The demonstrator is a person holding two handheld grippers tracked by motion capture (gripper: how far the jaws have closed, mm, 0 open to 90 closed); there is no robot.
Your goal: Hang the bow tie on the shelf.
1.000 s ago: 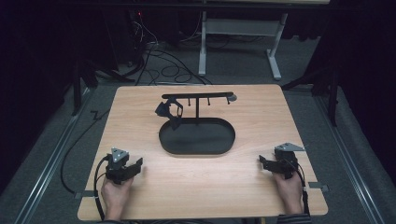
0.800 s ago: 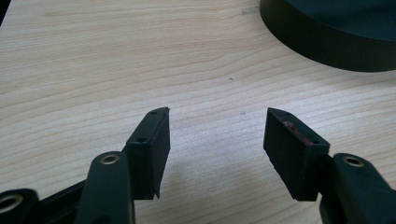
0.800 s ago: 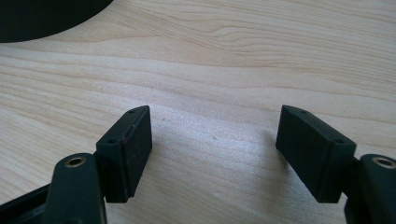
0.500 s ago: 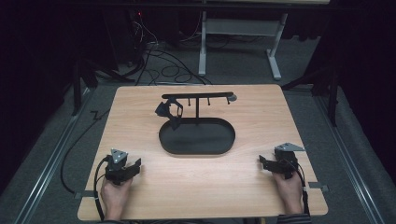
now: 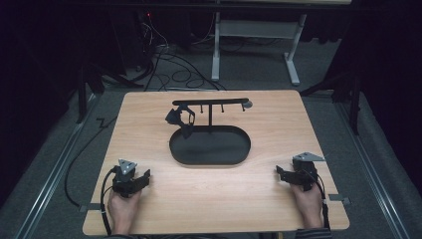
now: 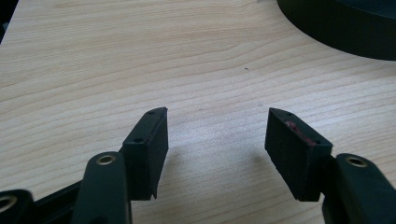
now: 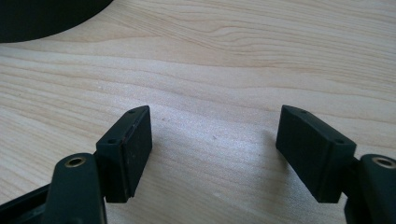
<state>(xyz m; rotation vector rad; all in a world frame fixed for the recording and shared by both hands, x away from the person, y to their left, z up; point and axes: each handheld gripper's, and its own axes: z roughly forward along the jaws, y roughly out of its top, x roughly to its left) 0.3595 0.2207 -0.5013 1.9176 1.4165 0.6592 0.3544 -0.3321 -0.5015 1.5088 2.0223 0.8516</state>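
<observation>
Well apart, left gripper, black tray

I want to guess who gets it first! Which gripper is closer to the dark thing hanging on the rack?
Left. The left gripper sits below that dark thing, slightly to its left. The right gripper is far across the table, beyond the black tray.

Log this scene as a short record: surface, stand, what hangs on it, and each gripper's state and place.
surface: wooden table
stand: black oval tray with a post and hook bar, mid-table
hanging: dark item at the bar's left end, too small to identify
left gripper: open, nothing between the jaws, near left of the table
right gripper: open, nothing between the jaws, near right of the table
</observation>
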